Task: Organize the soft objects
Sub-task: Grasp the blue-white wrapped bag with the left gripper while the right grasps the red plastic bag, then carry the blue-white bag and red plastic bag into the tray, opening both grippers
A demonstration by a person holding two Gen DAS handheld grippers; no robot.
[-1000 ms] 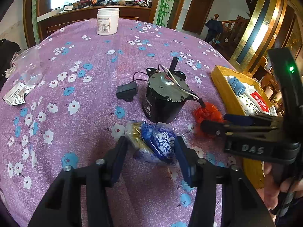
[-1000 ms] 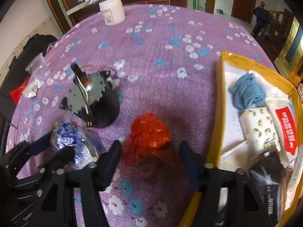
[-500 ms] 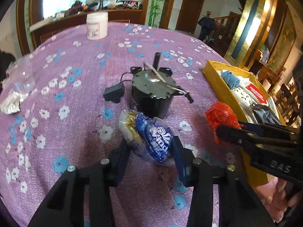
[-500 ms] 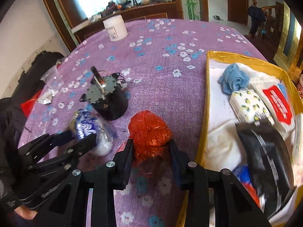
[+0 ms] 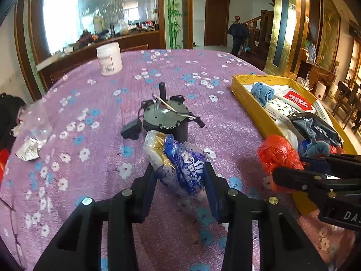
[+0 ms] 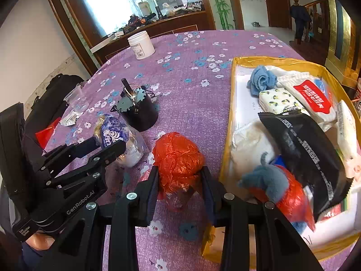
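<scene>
While both bags hang above the bench (image 5: pixel 94 103):
Left gripper (image 5: pixel 179 180): fingers squeezed on the blue bag (image 5: pixel 180 162); lifted near the motor (image 5: pixel 165 118);
Right gripper (image 6: pixel 179 179): fingers squeezed on the red bag (image 6: pixel 178 155); beside the yellow box (image 6: pixel 227 122);
Risk: slippery plastic might slide out; a loose grip would cause it

A black electric motor (image 5: pixel 165 122) stands mid-table on a purple floral tablecloth (image 5: pixel 79 158); a white jar (image 5: pixel 109 58) sits farther back.
</scene>
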